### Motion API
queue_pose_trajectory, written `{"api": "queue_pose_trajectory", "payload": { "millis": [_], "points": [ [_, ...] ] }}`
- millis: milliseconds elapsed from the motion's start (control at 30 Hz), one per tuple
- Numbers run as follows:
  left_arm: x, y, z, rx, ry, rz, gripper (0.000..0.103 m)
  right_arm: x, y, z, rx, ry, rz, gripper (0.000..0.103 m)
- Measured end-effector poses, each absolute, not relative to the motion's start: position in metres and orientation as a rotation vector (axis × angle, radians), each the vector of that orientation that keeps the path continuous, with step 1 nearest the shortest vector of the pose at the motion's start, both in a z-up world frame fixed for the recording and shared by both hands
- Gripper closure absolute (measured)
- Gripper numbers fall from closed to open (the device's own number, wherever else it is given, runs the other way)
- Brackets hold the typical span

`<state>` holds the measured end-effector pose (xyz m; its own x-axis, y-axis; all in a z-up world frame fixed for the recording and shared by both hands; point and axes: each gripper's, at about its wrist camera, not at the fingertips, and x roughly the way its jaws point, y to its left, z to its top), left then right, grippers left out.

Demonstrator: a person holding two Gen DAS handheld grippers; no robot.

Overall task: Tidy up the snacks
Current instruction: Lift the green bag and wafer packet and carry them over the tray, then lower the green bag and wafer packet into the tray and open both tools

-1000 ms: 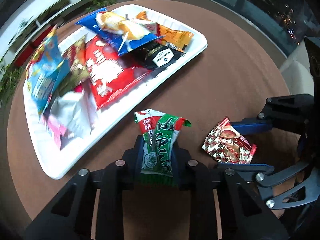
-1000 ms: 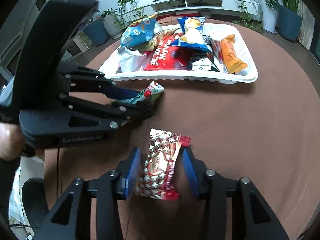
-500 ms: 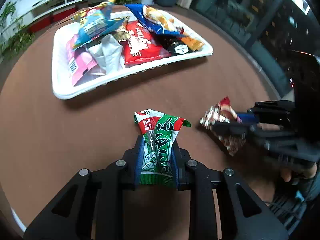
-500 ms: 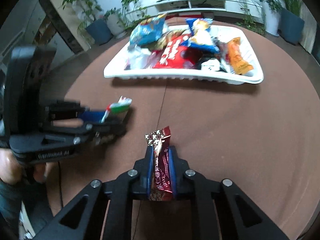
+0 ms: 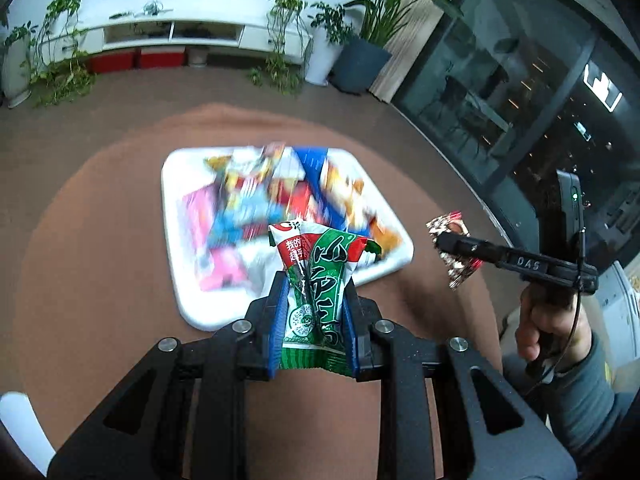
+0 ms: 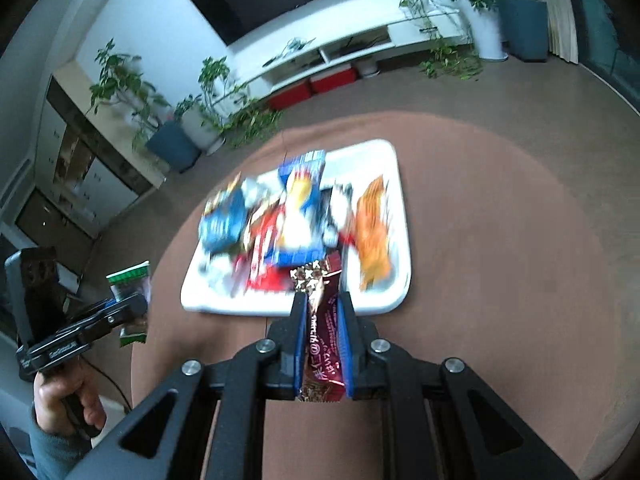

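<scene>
My left gripper [image 5: 315, 280] is shut on a green and red snack packet [image 5: 318, 280] and holds it in the air just short of the white tray [image 5: 170, 216]. My right gripper [image 6: 323, 300] is shut on a dark red packet with white stars [image 6: 322, 344], also lifted, near the tray's [image 6: 394, 292] front edge. The tray sits on the round brown table [image 5: 100, 280] and holds several blurred snack bags. In the left wrist view the right gripper [image 5: 448, 242] with its starred packet [image 5: 454, 232] hangs to the right. The left gripper [image 6: 132, 308] and its green packet [image 6: 130, 280] show at the left of the right wrist view.
A person's hands [image 5: 548, 332] [image 6: 64, 404] grip both handles beyond the table's edges. Brown floor surrounds the table, with potted plants [image 6: 172, 120], a white TV cabinet [image 5: 176, 36] and a dark glass wall [image 5: 520, 100] farther off. Bare tabletop [image 6: 500, 280] lies right of the tray.
The right gripper shut on the starred packet and lifted it off the table. Both grippers rose and swung so the tray lies straight ahead; the left kept its green packet.
</scene>
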<state>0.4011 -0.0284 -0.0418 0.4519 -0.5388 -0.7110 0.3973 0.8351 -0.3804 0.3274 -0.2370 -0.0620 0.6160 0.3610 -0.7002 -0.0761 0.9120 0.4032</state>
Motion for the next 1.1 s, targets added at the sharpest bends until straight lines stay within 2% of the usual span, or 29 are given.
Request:
{"api": "queue_pose_trajectory", "payload": {
  "millis": [267,533,700,1100],
  "points": [
    [0.456,-0.093,-0.032,-0.077,0.93,-0.525,0.081,0.388,-0.221,-0.05,0.294,0.892,0.257,0.087],
    [0.484,-0.139,-0.07,0.007,0.964,-0.451,0.081,0.427,-0.21,-0.066,0.245,0.926,0.257,0.087],
    [0.5,-0.149,-0.099,0.019,0.972,-0.428,0.081,0.437,-0.208,-0.076,0.234,0.943,0.257,0.087],
    [0.513,-0.161,-0.133,0.003,0.994,-0.4,0.078,0.443,-0.204,-0.095,0.207,0.979,0.259,0.086]
  ]
}}
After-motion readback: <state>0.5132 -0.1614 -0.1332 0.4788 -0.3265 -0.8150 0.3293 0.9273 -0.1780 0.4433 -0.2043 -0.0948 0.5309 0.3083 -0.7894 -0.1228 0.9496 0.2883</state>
